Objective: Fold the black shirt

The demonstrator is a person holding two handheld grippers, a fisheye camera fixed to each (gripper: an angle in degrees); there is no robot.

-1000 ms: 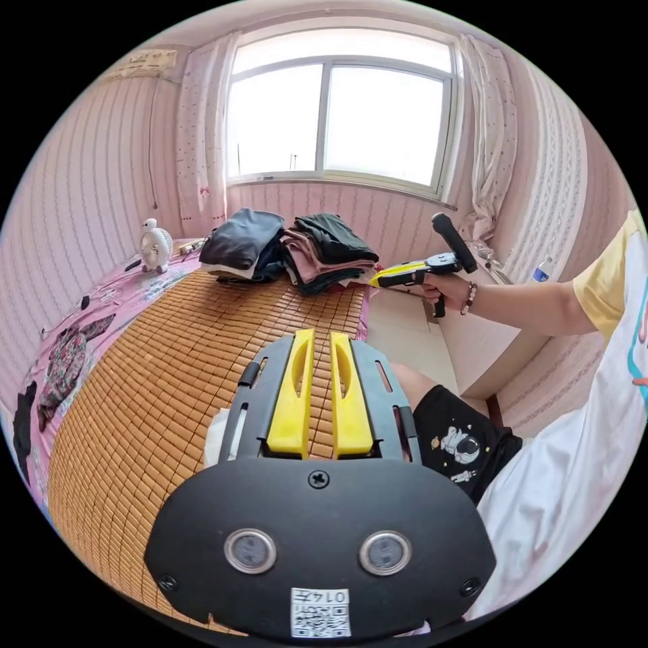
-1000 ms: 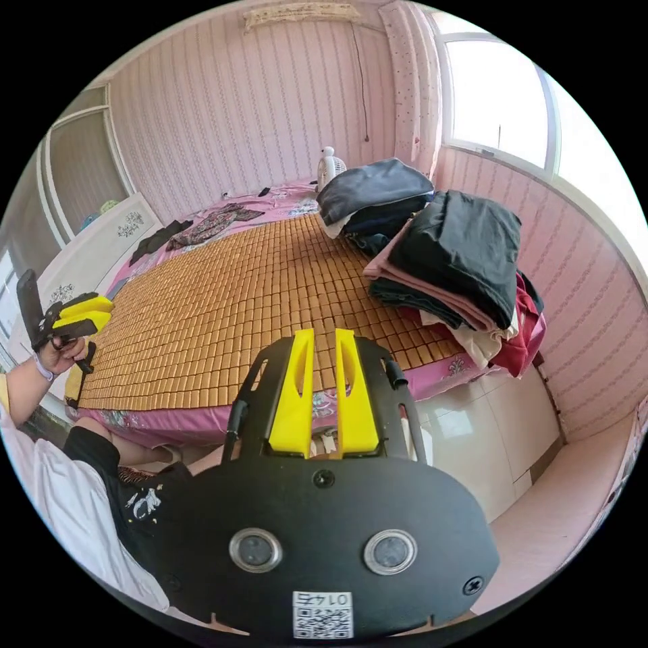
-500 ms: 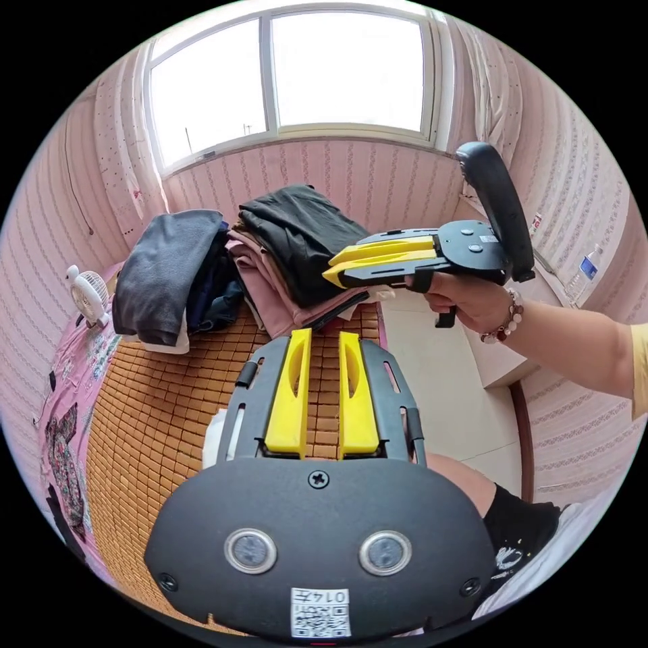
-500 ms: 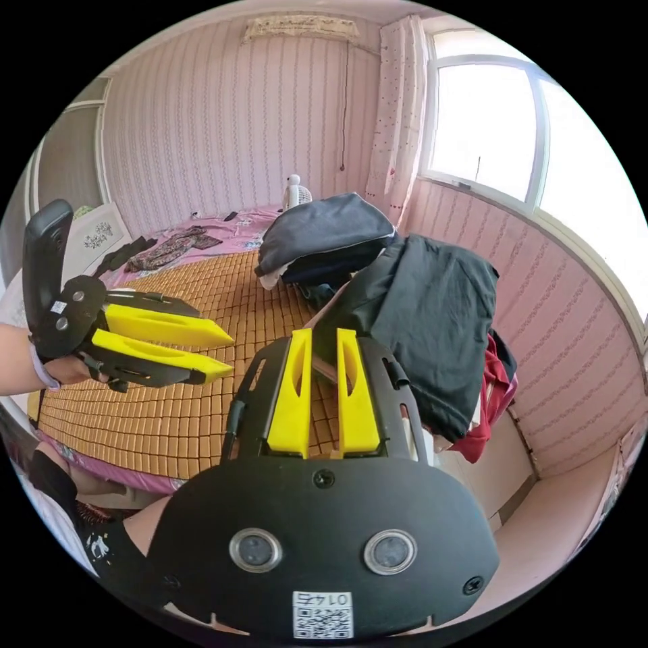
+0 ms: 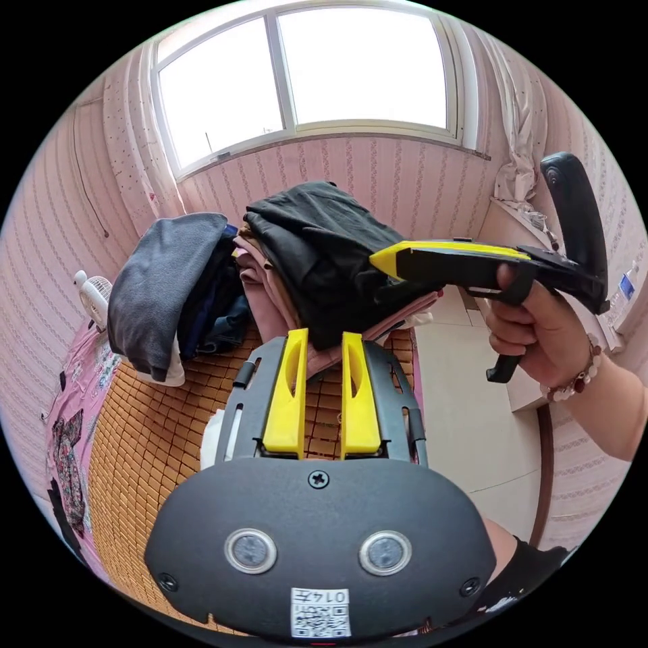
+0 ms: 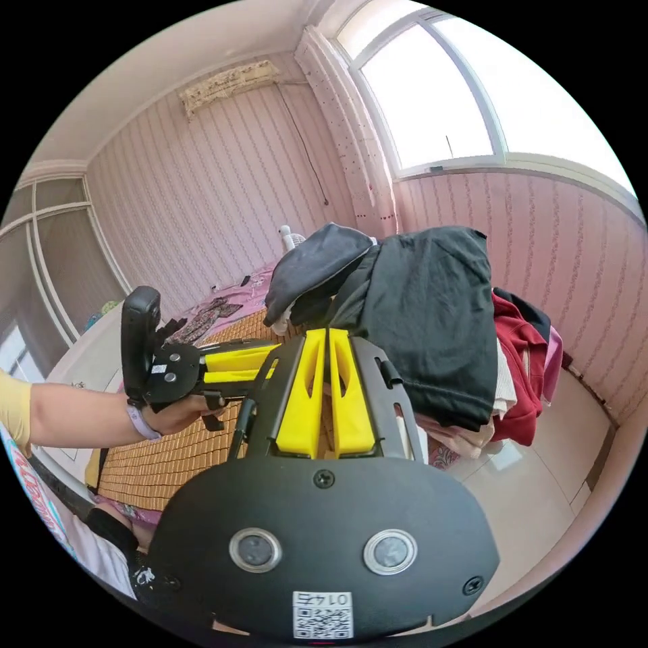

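Observation:
The black shirt [image 5: 317, 256] [image 6: 425, 317] lies folded on top of a clothes stack at the corner of the bed. My right gripper [image 6: 327, 332] has its jaws almost together at the shirt's near edge. In the left gripper view the right gripper [image 5: 378, 260] comes in from the right, held by a hand [image 5: 540, 331], with its tip pinching the shirt's side. My left gripper [image 5: 324, 334] is open, its tips just short of the shirt's front edge, nothing between them. In the right gripper view the left gripper [image 6: 260, 361] is level beside the stack.
Under the shirt lie pink garments [image 5: 270, 304] and a red one [image 6: 526, 364]. A grey-topped pile [image 5: 162, 283] [image 6: 310, 263] stands next to it. Both rest on a bamboo mat [image 5: 155, 439] [image 6: 162, 459]. A small fan [image 5: 94, 300] stands behind. Tiled floor [image 5: 459, 405] lies to the right.
Both grippers have moved in to the clothes stack. The right jaws have closed at the shirt's edge. The left jaws have spread a little wider.

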